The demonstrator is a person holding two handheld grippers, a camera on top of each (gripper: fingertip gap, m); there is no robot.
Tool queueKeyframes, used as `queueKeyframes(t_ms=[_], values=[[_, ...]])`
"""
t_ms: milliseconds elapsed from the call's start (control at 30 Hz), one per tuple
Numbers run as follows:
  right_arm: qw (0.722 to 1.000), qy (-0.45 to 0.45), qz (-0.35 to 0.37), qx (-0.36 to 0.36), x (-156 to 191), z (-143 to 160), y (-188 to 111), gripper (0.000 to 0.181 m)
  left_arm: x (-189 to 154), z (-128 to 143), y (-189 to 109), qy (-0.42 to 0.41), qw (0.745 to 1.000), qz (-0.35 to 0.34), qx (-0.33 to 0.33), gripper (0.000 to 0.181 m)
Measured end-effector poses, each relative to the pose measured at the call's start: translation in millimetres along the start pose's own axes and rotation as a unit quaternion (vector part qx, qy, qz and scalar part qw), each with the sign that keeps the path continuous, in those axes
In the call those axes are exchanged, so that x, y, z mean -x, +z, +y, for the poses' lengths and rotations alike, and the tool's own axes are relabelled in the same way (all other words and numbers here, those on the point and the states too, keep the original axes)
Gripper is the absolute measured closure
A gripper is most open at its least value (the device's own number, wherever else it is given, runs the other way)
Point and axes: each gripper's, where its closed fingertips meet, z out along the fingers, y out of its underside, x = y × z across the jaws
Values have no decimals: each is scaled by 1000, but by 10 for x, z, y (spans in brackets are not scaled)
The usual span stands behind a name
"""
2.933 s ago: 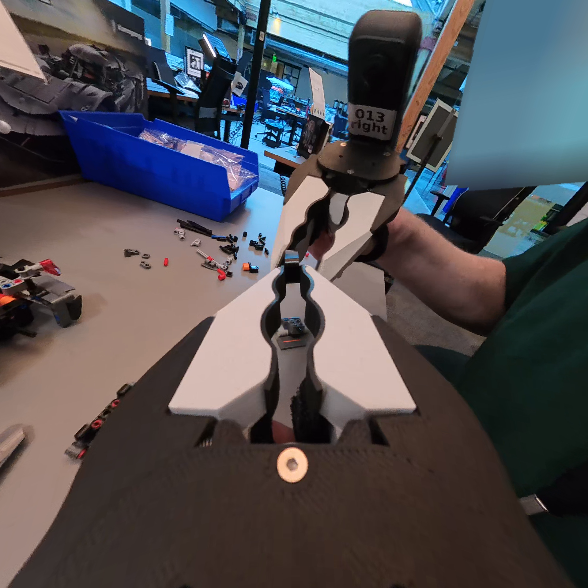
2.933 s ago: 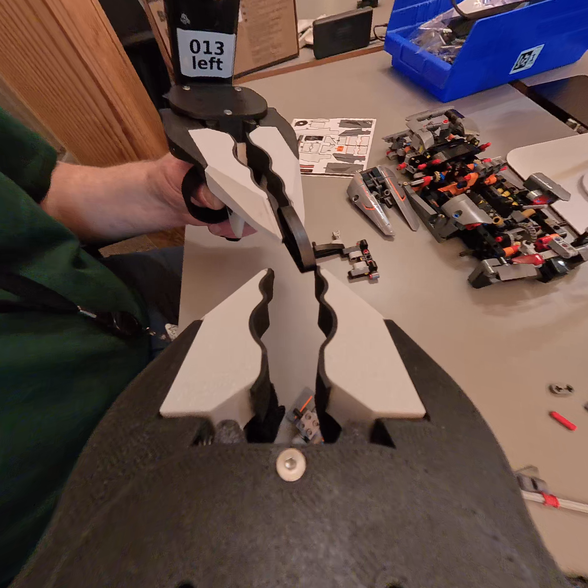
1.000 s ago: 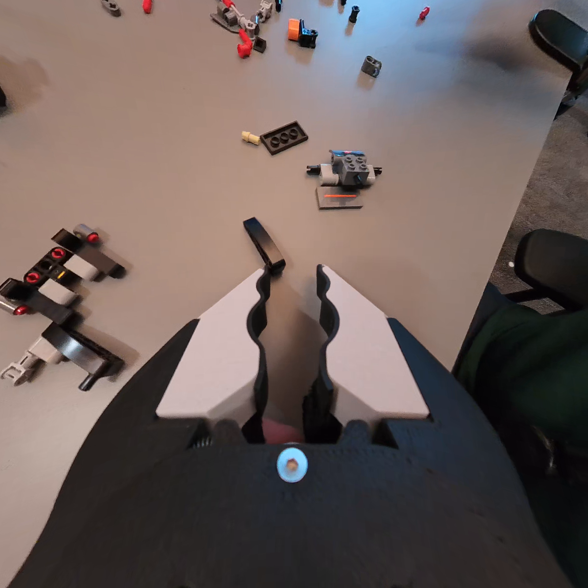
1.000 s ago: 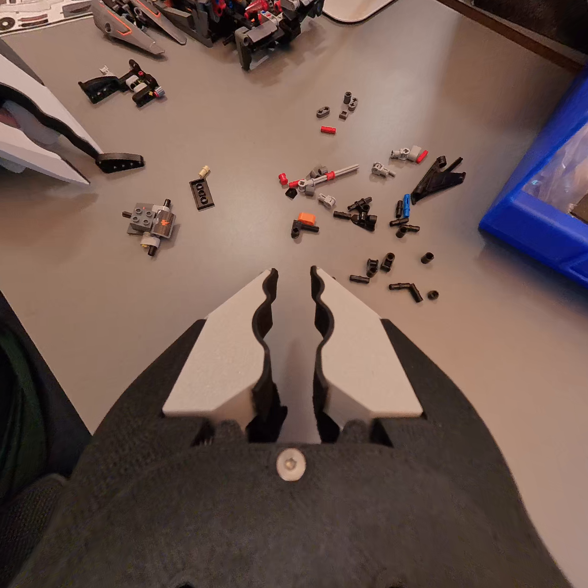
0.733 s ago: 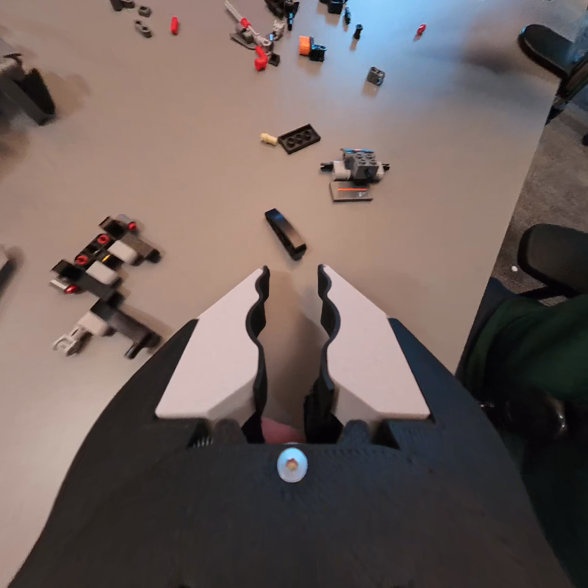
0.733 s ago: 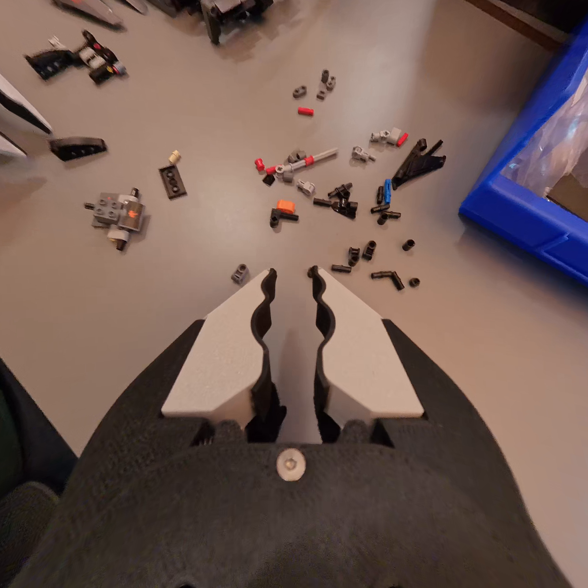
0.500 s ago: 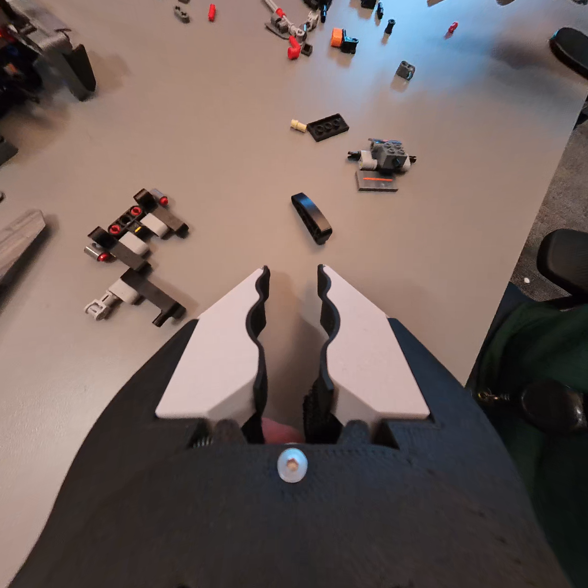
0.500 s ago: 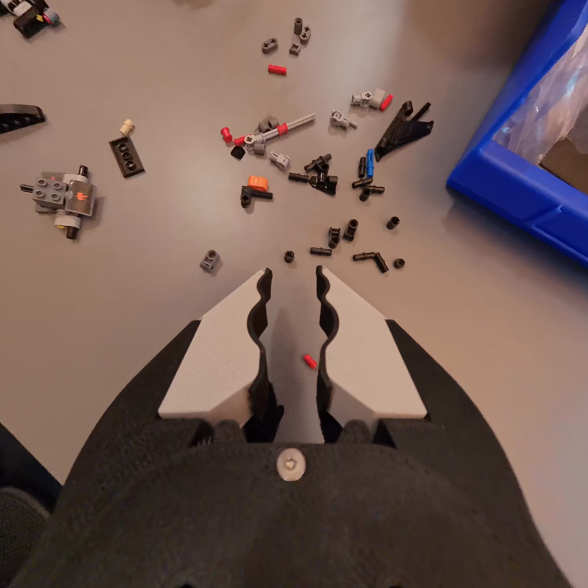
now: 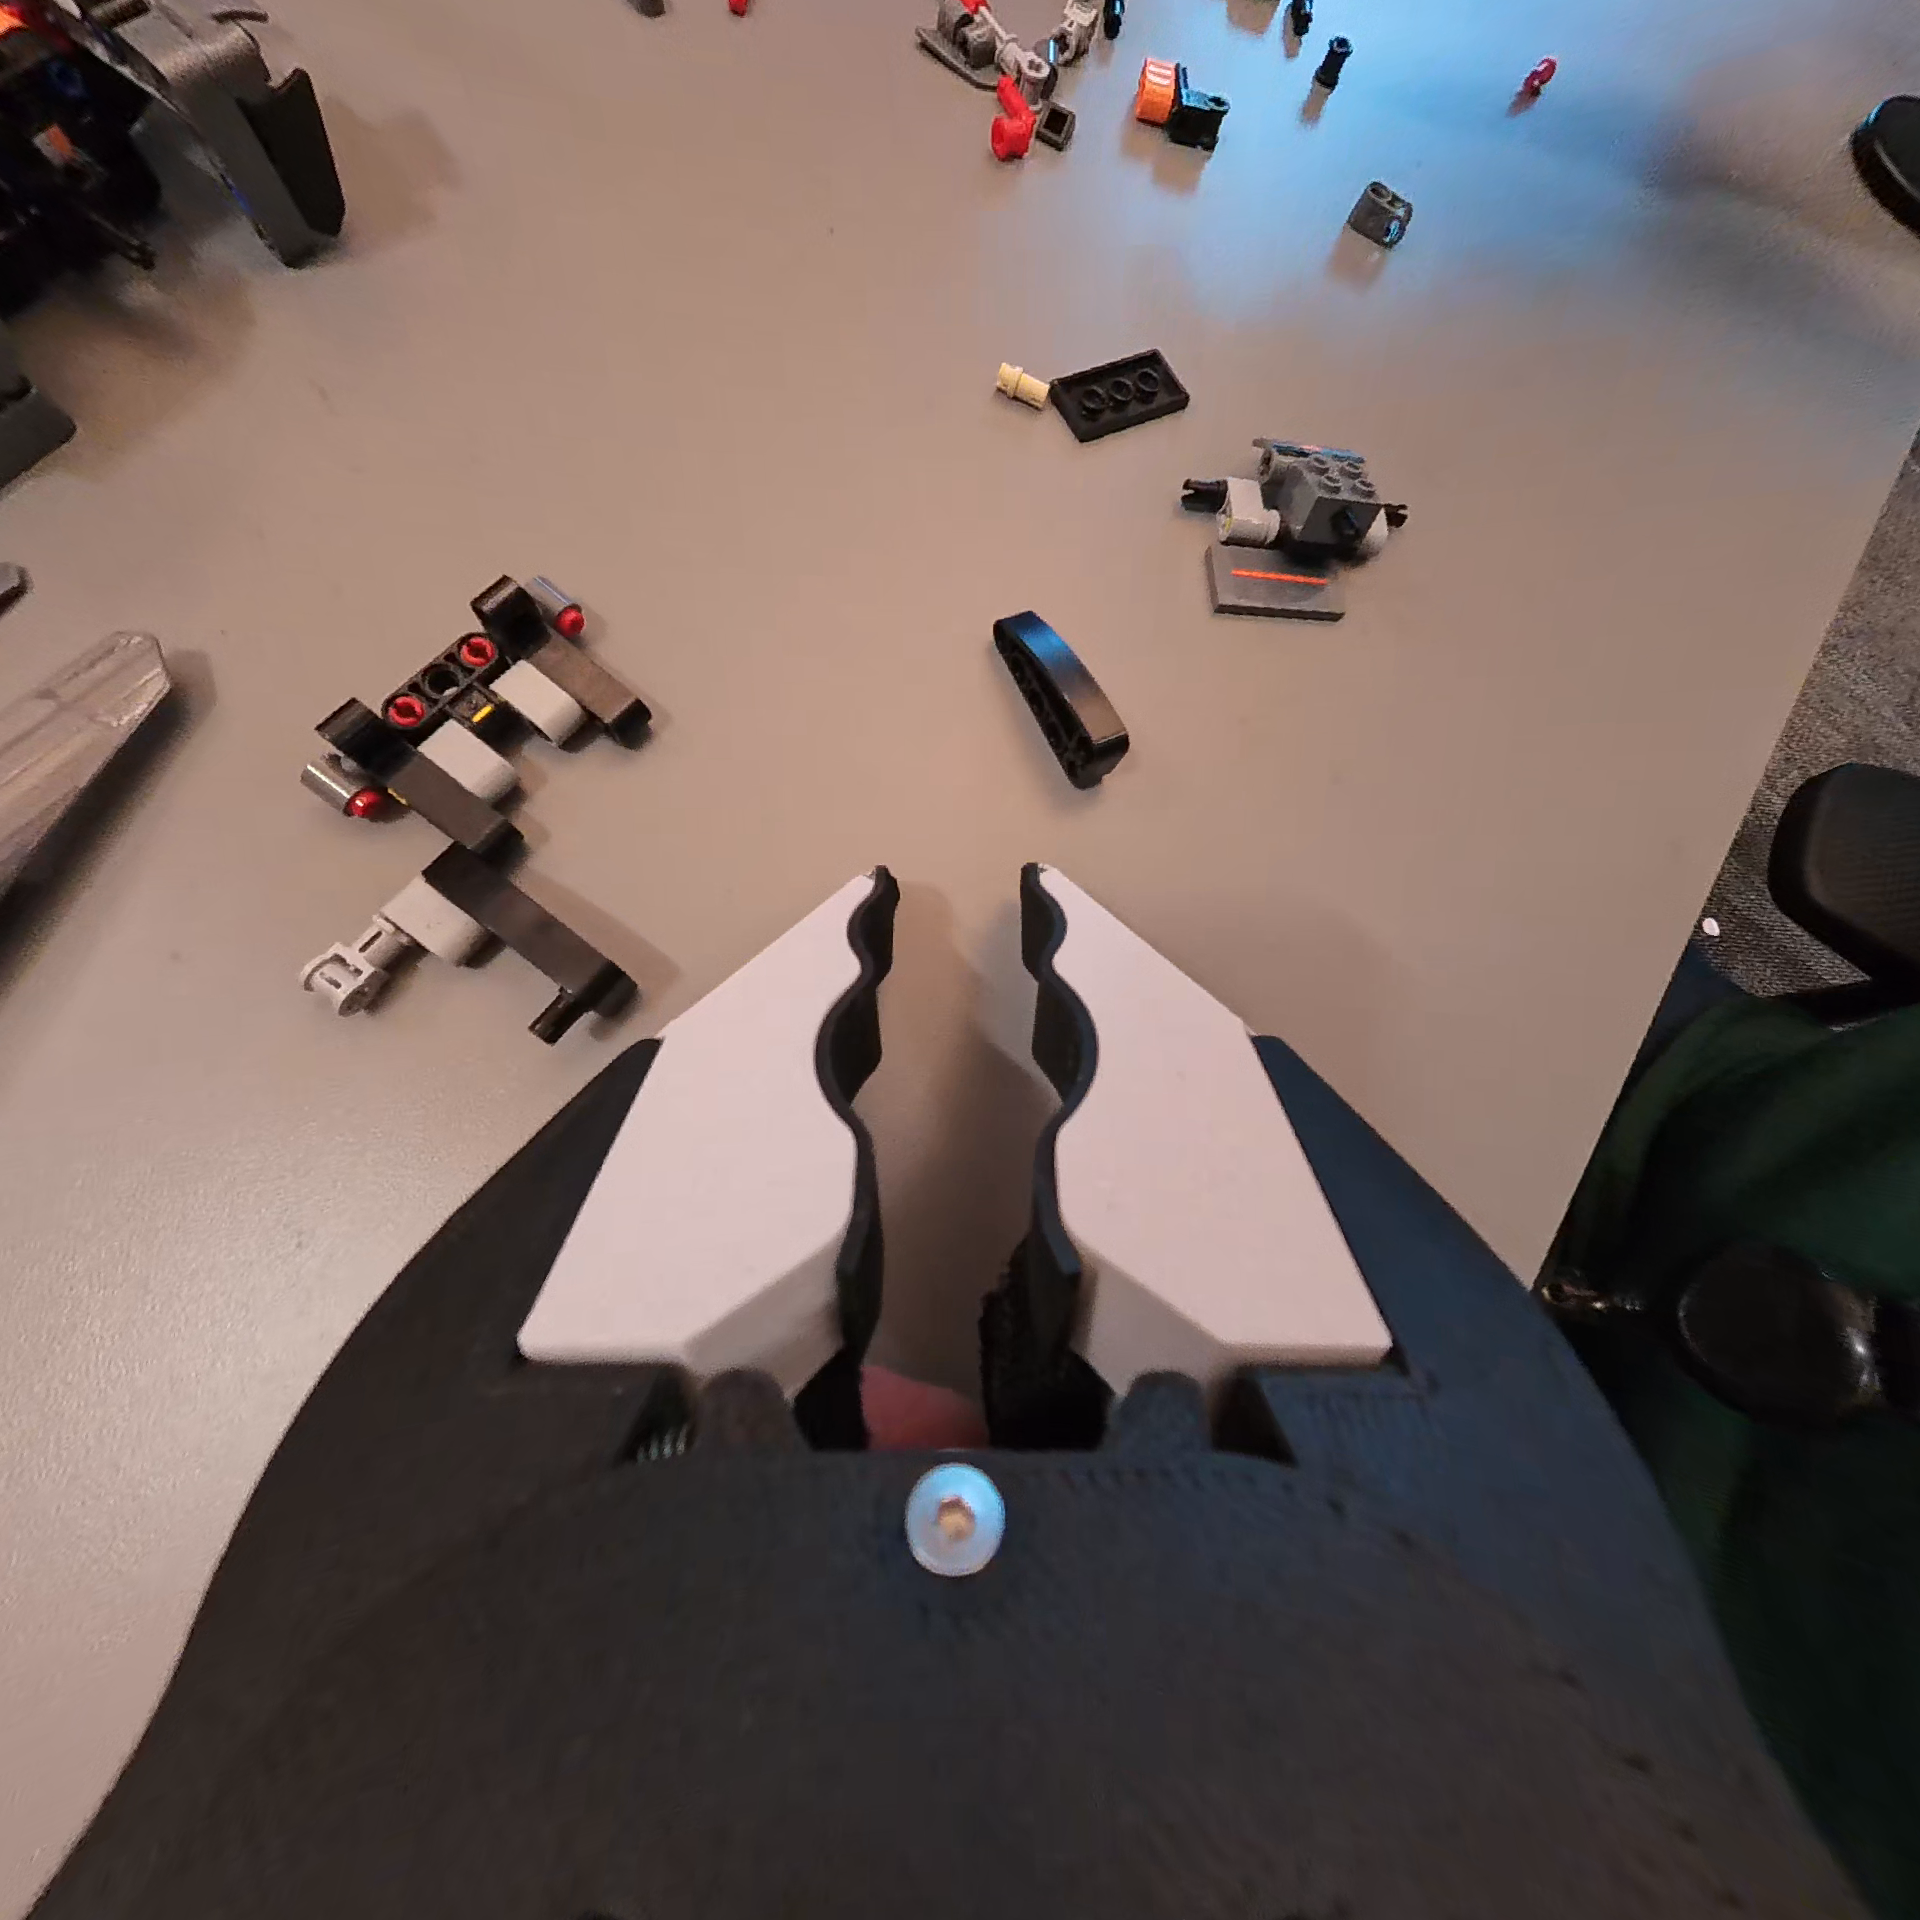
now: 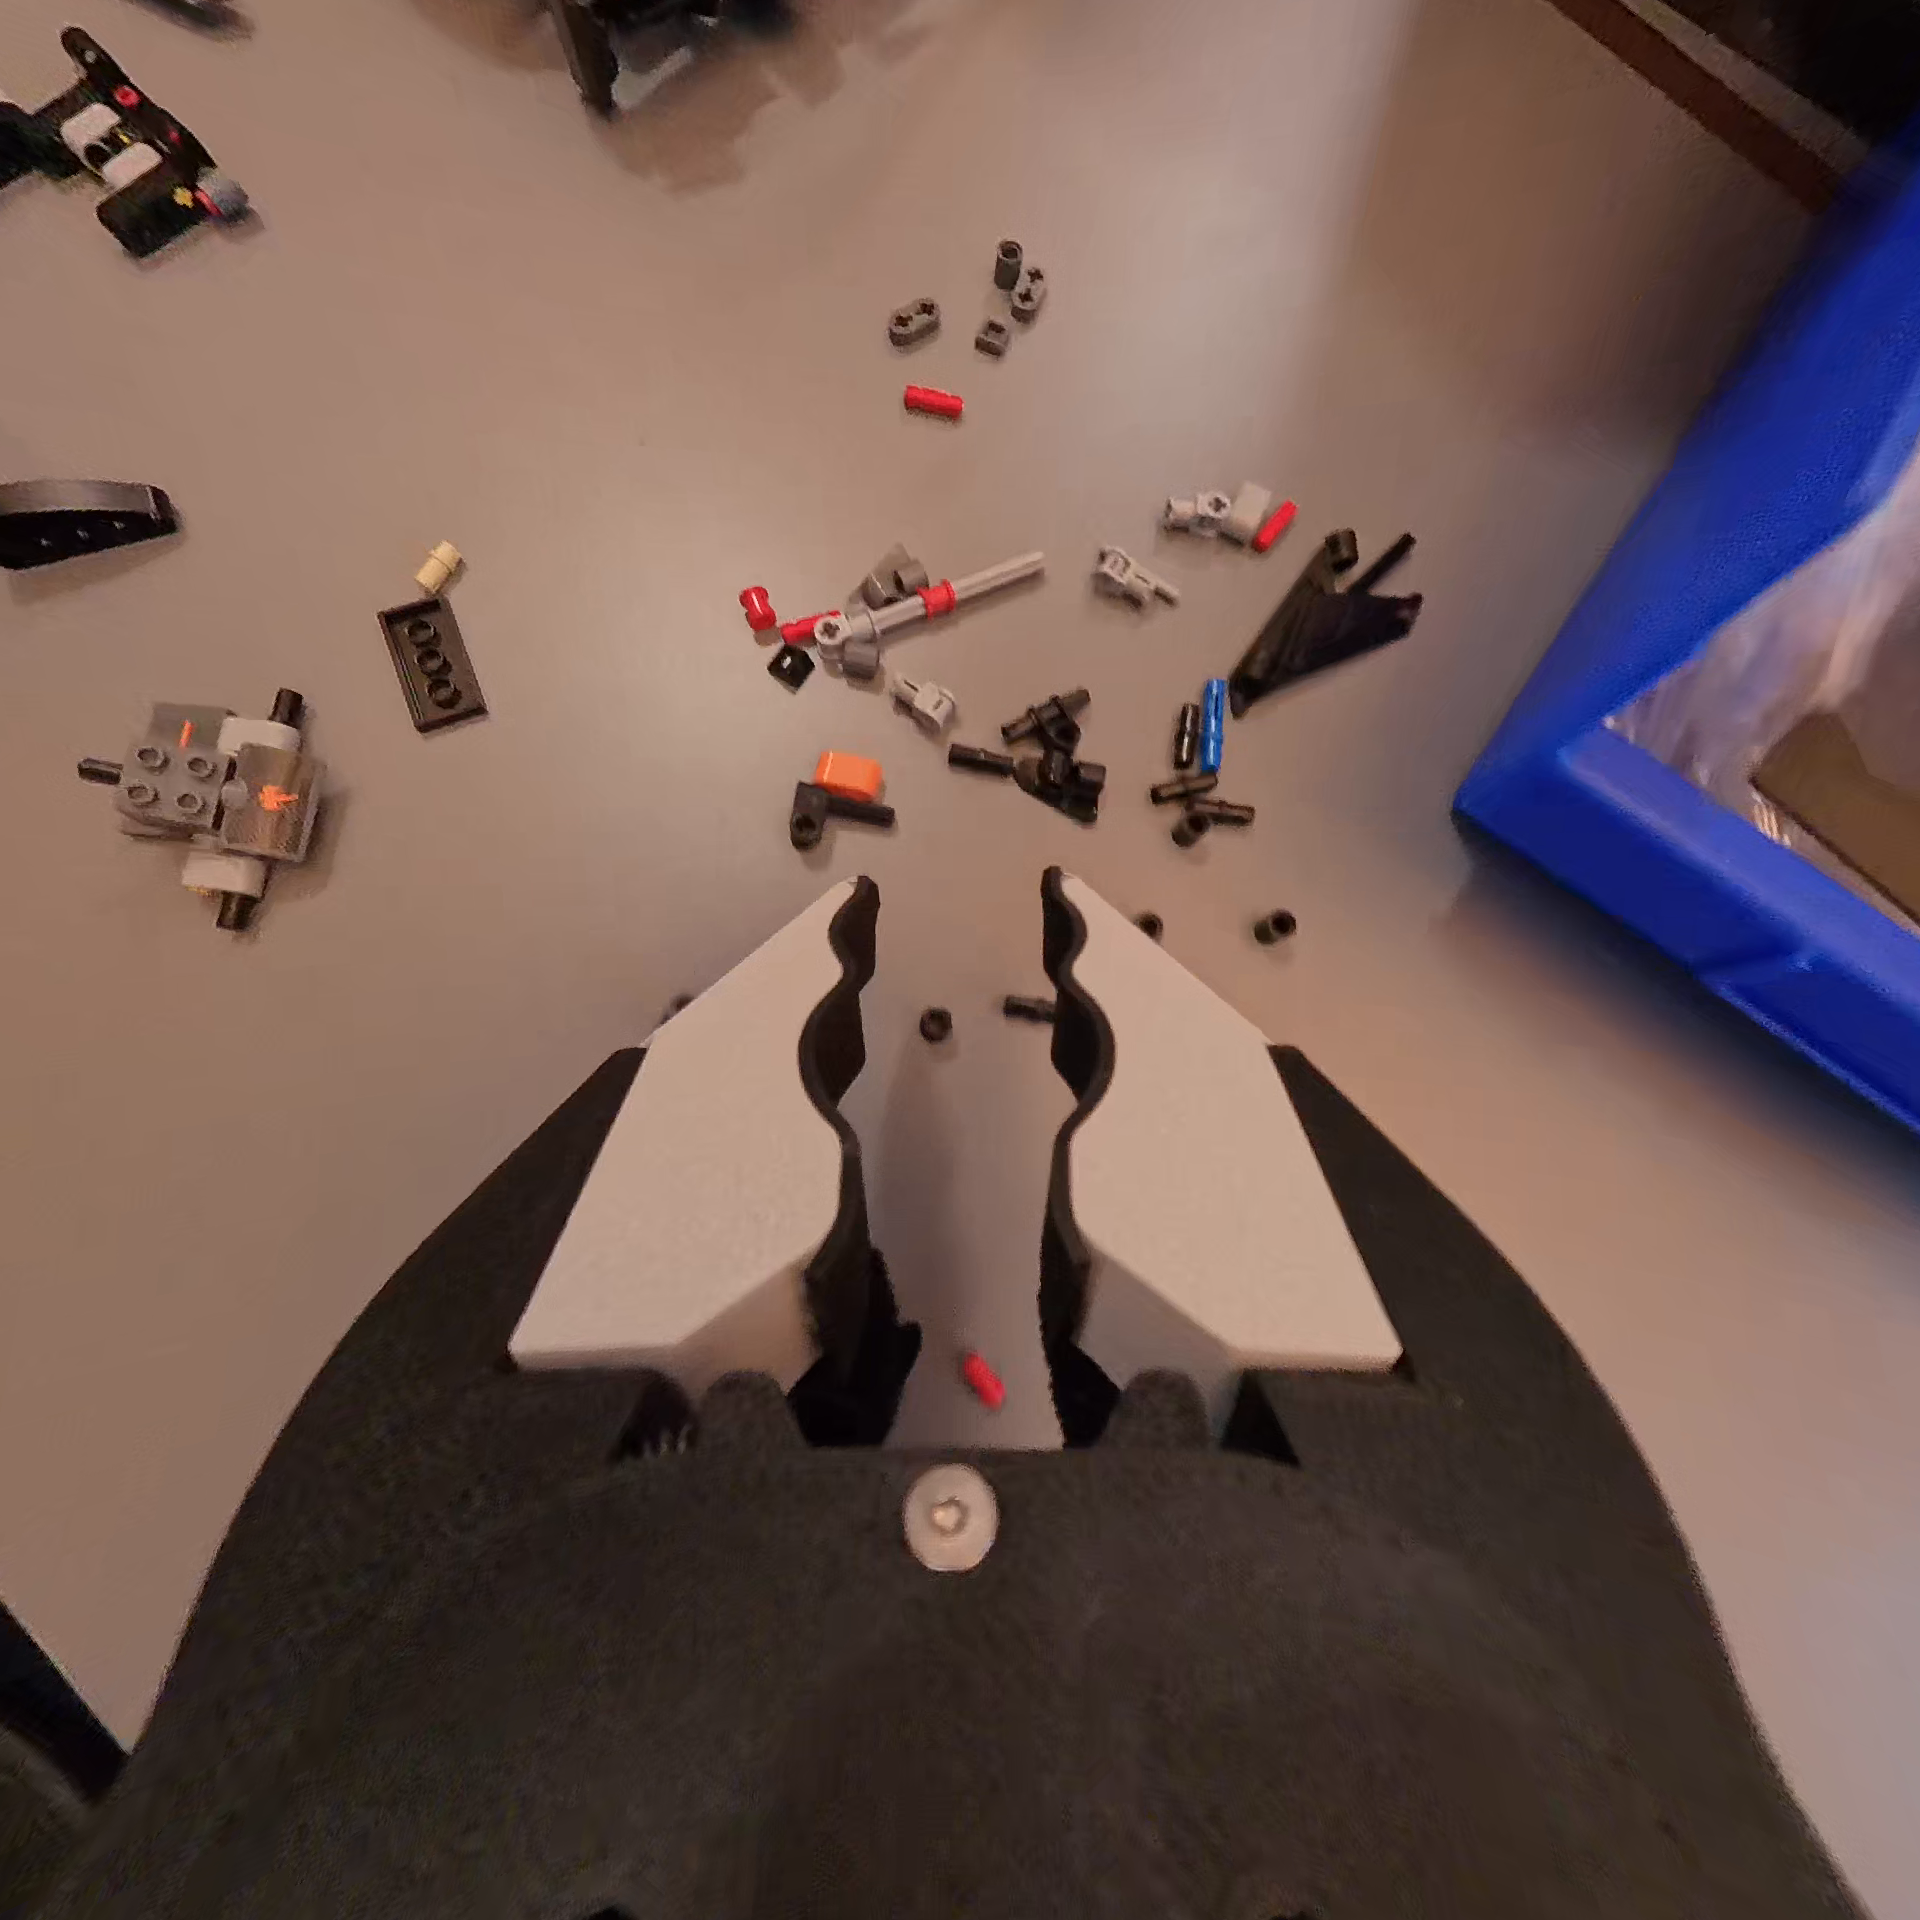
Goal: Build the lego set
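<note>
Below the left gripper (image 9: 958, 883), spread and empty, only bare grey table (image 9: 727, 416). Just ahead of the fingertips, a curved black beam (image 9: 1060, 696), lying flat and apart from everything else, probably so that it can be picked up again without disturbing other parts. Farther off to the right, a small grey block assembly (image 9: 1299, 509) with a flat tile under it; beside it a black plate (image 9: 1120, 393) and a tan pin (image 9: 1023, 382). To the left, a black and grey subassembly with red pins (image 9: 468, 717), kept whole and separate from the loose pieces.

Under the right gripper (image 10: 951, 883), also spread and holding nothing, a scatter of small parts: a black bush (image 10: 935, 1024) and a red pin (image 10: 980, 1380) visible between the fingers, clearly on the table and not pinched. Ahead, an orange piece (image 10: 847, 771), a grey axle with red bushes (image 10: 914, 603), black connectors (image 10: 1055, 753). At the right edge, a blue bin (image 10: 1683, 727) with bags. Likely hovering low to choose the next small pin; easy to push neighbours aside.
</note>
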Motion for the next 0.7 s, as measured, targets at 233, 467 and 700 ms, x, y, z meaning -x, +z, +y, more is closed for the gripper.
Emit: queueKeyframes(t_ms=[233, 467, 700], values=[[1000, 3, 4, 10, -112, -134, 164, 151, 3, -1, 0, -4, 1000, 3, -1, 159], [999, 33, 33, 24, -383, -113, 225, 151, 4, -4, -4, -13, 1000, 10, -3, 159], [996, 49, 64, 32, -588, -167, 418, 153, 4, -7, -7, -21, 1000, 18, -4, 159]])
